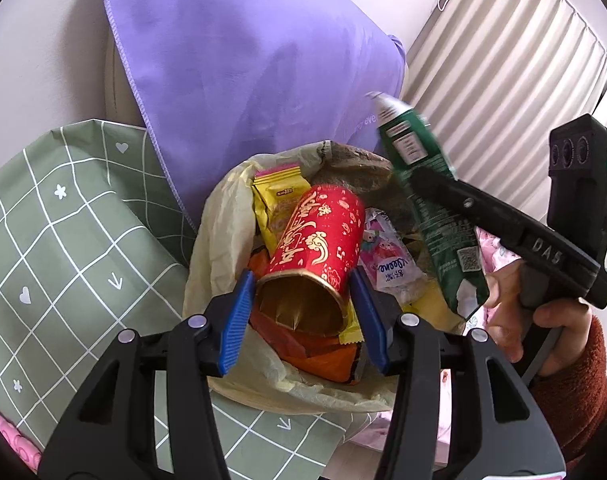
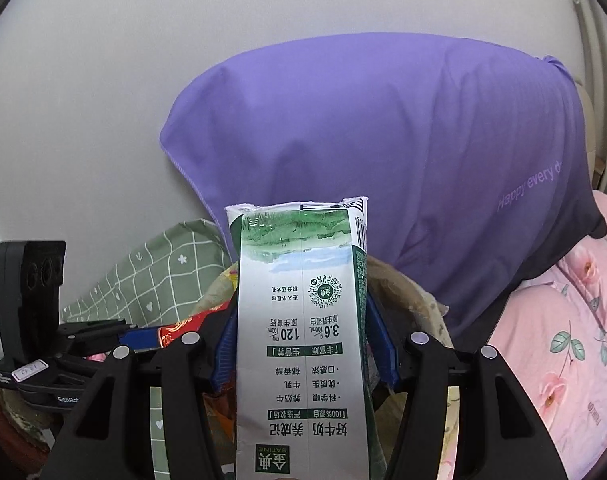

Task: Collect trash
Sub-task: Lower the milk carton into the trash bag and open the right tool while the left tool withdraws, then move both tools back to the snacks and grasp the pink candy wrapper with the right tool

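Note:
My left gripper (image 1: 301, 320) is shut on a red tube with gold patterns (image 1: 323, 232), whose open end faces the camera between the blue pads. The tube hangs over a bin lined with a yellowish bag (image 1: 219, 240). Inside lie a yellow wrapper (image 1: 275, 196), a pink wrapper (image 1: 383, 256) and an orange wrapper (image 1: 323, 360). My right gripper (image 2: 301, 348) is shut on a green and white milk carton (image 2: 301, 320), upright between its pads. From the left wrist, the carton (image 1: 407, 140) tilts over the bin's right rim, gripped by the right gripper (image 1: 423, 184).
A purple pillow (image 1: 243, 60) leans on the wall behind the bin. A green checked cloth (image 1: 63, 240) lies at the left. Pink floral bedding (image 2: 563, 340) spreads to the right. White blinds (image 1: 503, 60) hang at the far right. A hand in a rust sleeve (image 1: 563, 340) holds the right gripper.

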`<action>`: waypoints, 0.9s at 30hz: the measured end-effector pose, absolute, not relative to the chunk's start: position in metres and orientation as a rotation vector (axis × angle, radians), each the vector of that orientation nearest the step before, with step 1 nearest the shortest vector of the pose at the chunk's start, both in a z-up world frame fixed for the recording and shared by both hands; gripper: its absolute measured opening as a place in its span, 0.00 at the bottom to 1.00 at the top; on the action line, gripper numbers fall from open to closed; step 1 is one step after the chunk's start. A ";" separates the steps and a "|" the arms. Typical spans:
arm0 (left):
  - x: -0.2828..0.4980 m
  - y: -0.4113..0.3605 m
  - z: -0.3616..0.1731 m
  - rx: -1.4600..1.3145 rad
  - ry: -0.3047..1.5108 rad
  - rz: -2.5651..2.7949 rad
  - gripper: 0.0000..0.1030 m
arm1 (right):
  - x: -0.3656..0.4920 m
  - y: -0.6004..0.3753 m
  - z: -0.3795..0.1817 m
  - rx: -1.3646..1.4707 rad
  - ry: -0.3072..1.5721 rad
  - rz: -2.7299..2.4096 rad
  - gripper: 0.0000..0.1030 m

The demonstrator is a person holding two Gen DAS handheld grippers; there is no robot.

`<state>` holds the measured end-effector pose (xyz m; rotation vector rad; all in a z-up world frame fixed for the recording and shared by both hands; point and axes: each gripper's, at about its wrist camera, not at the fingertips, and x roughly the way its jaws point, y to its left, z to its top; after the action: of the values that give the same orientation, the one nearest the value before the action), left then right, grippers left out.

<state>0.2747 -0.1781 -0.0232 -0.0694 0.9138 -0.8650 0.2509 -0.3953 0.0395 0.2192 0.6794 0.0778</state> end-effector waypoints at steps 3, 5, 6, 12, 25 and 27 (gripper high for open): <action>0.275 -0.175 -0.024 -0.086 0.915 -0.867 0.45 | 0.245 -0.403 0.043 0.264 0.657 0.082 0.52; 0.275 -0.174 -0.024 -0.100 0.915 -0.870 0.45 | 0.244 -0.406 0.044 0.288 0.643 0.090 0.51; 0.276 -0.173 -0.023 -0.115 0.917 -0.876 0.48 | 0.245 -0.406 0.045 0.289 0.644 0.086 0.51; 0.273 -0.155 -0.006 -0.213 0.876 -0.888 0.62 | 0.243 -0.404 0.048 0.306 0.644 0.107 0.53; 0.233 -0.063 0.007 -0.266 0.760 -0.598 0.67 | 0.225 -0.364 0.058 0.175 0.639 0.169 0.53; 0.219 -0.040 0.000 -0.243 0.751 -0.529 0.67 | 0.220 -0.348 0.057 0.122 0.641 0.196 0.53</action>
<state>0.2187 -0.0399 -0.0002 -0.2426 0.7506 -0.5289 0.2200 -0.3476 0.0575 0.1217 0.6410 0.1960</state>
